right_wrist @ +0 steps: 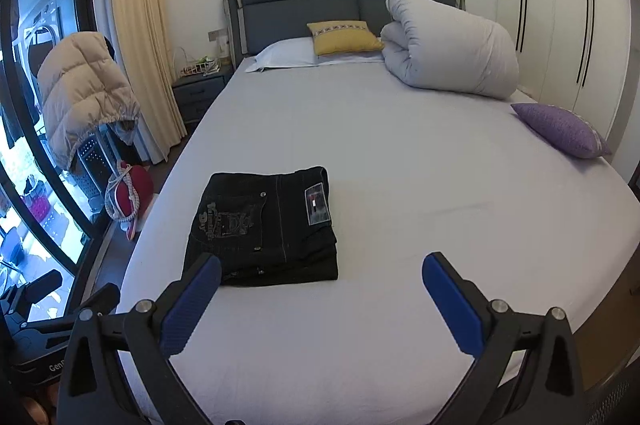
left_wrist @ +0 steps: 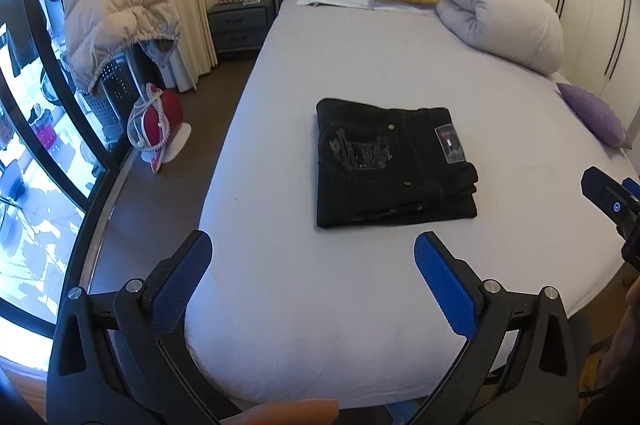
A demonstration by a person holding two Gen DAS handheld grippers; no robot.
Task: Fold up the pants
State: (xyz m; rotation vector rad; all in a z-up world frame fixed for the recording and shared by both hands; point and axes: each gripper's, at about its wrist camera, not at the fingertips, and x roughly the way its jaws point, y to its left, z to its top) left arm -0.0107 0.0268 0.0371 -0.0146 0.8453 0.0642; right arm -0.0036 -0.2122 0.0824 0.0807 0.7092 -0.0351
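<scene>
black pants (left_wrist: 394,165) lie folded mid-bed on the sheet (left_wrist: 360,65); left gripper (left_wrist: 312,257) and right gripper (right_wrist: 320,277) hover spread wide, empty; rolled duvet (right_wrist: 452,49), yellow cushion (right_wrist: 342,37) and purple cushion (right_wrist: 560,135) sit well apart.

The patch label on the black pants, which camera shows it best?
The left wrist view. There the patch label on the folded black pants sits near the centre of the picture, larger and facing the lens. The right wrist view shows the same label smaller and more slanted, left of centre.
</scene>
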